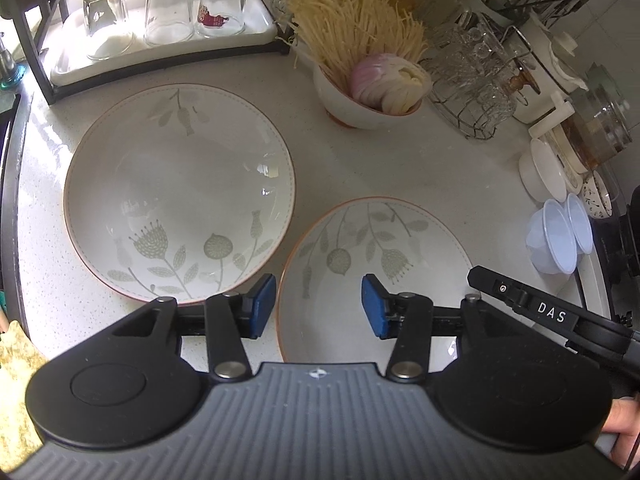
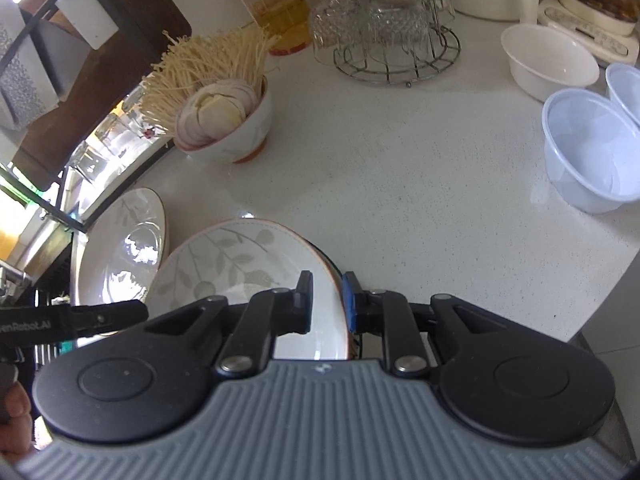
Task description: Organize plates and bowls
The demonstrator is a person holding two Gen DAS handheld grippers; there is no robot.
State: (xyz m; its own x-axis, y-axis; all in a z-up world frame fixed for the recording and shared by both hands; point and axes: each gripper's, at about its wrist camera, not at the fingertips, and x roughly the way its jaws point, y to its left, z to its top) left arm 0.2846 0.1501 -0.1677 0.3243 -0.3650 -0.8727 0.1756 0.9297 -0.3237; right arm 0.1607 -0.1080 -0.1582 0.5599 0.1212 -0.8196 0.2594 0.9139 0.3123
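Our right tool [image 2: 327, 300] is clamped on the near plate's [image 2: 240, 264] rim; our left tool [image 1: 319, 306] gapes above it. On the table [image 1: 380, 168], a bowl [image 1: 352, 108] holds noodles [image 1: 352, 20] and onion slices [image 1: 384, 80].

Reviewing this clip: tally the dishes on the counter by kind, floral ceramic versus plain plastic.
Floral plates: 2
Floral bowl with enoki mushrooms and sliced onion: 1
White plastic bowl: 1
Clear plastic bowls: 2
Total: 6
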